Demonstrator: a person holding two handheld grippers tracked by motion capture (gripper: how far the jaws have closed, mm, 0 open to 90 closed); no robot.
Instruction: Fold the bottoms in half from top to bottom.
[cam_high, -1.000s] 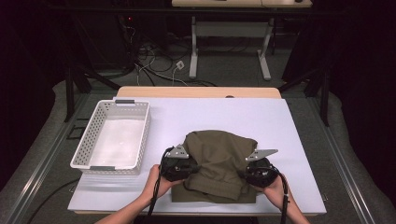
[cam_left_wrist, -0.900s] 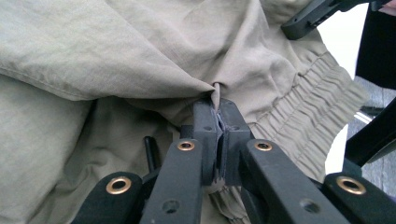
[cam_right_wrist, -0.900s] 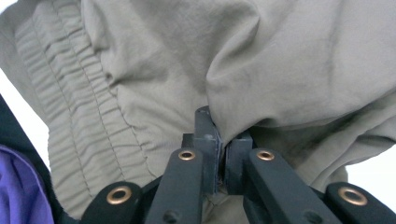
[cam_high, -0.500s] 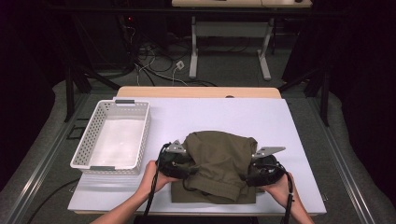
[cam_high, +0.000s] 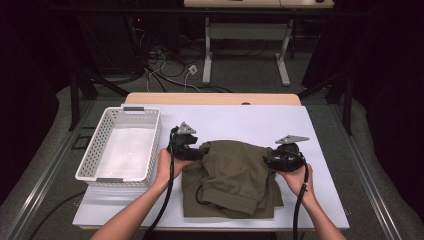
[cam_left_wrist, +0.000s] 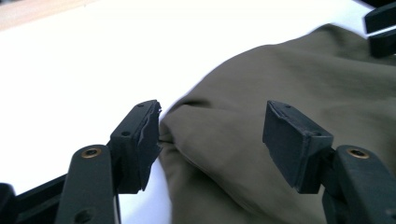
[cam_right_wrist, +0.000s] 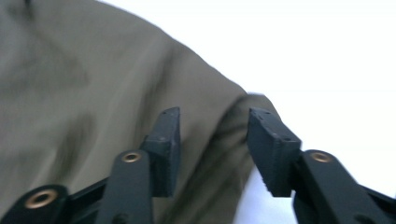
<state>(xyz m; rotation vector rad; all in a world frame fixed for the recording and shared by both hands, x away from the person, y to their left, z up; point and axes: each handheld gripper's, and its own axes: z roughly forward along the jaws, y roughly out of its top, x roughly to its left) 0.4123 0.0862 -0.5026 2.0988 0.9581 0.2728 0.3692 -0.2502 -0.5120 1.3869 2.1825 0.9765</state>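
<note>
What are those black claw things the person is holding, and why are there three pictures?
They are grippers: hand-held tools with two jaws. A person holds the left gripper and the right gripper. One picture comes from a camera above the table. The other two come from small cameras riding on each gripper. On the table lie an olive-green garment and a white basket. Both grippers are open with cloth between their jaws, not pinched; the left has just opened, the right is closing again.
</note>
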